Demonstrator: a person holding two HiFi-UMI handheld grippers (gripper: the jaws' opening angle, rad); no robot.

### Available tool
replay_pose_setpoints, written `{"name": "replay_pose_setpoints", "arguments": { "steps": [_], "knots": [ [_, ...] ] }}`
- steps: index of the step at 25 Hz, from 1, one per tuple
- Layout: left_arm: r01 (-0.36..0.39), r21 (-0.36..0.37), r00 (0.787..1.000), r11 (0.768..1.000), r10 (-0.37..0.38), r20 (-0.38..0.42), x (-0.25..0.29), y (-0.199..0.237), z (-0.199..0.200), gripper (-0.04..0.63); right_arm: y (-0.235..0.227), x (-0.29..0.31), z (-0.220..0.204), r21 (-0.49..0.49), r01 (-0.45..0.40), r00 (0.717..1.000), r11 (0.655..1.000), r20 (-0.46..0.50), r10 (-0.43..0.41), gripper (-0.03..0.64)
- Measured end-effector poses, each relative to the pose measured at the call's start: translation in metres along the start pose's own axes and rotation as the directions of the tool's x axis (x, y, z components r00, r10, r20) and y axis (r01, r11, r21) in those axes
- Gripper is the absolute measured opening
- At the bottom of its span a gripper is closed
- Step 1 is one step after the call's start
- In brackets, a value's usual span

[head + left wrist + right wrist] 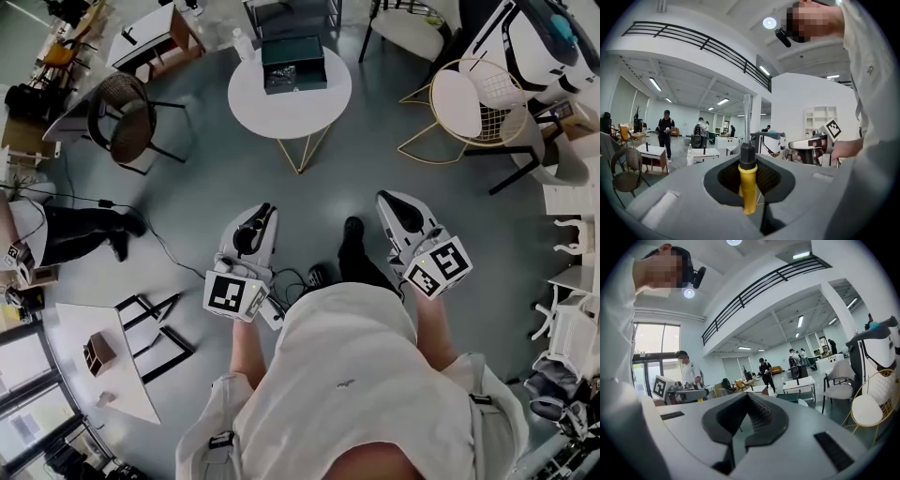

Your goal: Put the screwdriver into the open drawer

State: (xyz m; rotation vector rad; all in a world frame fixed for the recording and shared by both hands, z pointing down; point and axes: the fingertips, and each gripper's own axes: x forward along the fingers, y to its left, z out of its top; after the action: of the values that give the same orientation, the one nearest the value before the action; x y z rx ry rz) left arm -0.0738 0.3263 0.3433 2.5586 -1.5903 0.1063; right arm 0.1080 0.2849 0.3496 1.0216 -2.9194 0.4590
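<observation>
Screwdriver: upright in the left claw, yellow handle pinched between the pads, black collar and bare steel shaft sticking out past the tips.
Left claw: clamped on that handle, held out in front of the person, above the floor.
Right claw: jaws pressed together with nothing in them, level with the left claw and near it on its right.
Floor: smooth grey, with a black cable trailing off to the left claw's left.
Round white table: well ahead of both claws, on gold legs, carrying a dark box and a clear bottle.
Wire chair: ahead and to the right of the right claw, beside the table.
Room: big open hall with a railed balcony and strip lights; several people stand far beyond the left claw.
</observation>
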Motion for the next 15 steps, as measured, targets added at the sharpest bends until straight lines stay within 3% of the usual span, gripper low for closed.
{"name": "replay_pose_setpoints", "arguments": {
  "steps": [15],
  "knots": [
    [-0.003, -0.056, 1.0, 0.998, 0.003, 0.002, 0.132, -0.028, 0.025, 0.048, -0.116, 0.031, 0.038, 0.004, -0.088, 0.996, 0.996, -0.024, 0.088, 0.006]
  ]
}}
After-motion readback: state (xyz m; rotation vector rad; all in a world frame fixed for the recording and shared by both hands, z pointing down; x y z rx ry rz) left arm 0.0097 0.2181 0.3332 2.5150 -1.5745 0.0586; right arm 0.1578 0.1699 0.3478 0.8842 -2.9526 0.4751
